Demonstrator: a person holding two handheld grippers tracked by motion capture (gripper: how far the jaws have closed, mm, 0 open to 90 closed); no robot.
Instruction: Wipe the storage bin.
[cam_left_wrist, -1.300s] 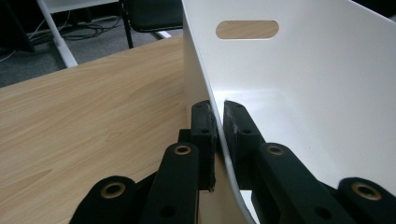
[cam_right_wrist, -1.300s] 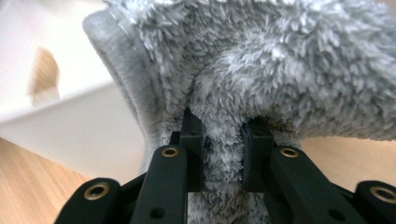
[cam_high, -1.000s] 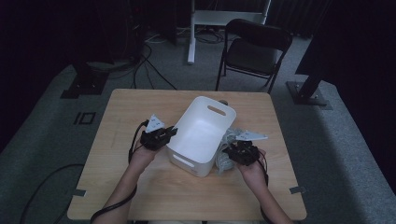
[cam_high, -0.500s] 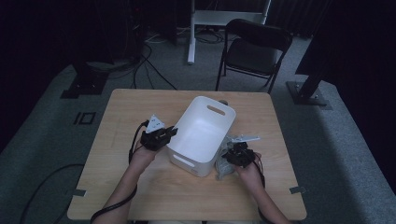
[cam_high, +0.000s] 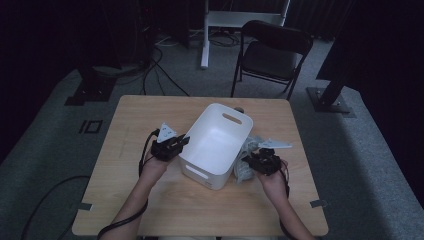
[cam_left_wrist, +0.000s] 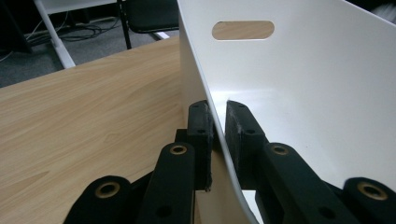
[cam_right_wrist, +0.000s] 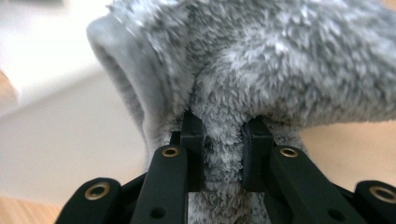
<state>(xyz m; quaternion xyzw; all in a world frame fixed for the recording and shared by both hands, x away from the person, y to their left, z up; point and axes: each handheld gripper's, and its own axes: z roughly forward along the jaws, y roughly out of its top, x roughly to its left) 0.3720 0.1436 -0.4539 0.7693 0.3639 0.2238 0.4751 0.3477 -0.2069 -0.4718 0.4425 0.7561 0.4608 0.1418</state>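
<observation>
The left gripper (cam_left_wrist: 219, 121) pinches the near side wall of the white rectangular plastic bin (cam_high: 216, 142), one jaw outside and one inside, steadying it on the pale wooden worktop (cam_high: 125, 130). The right gripper (cam_right_wrist: 223, 135) is clamped on a fold of the fluffy grey fleece cloth (cam_right_wrist: 280, 60), which lies on the worktop just beside the bin's right wall. The step looks like lifting the cloth into the bin: raise it high enough that the hanging part clears the rim, keep the bin braced so it does not tip, and release over the middle.
</observation>
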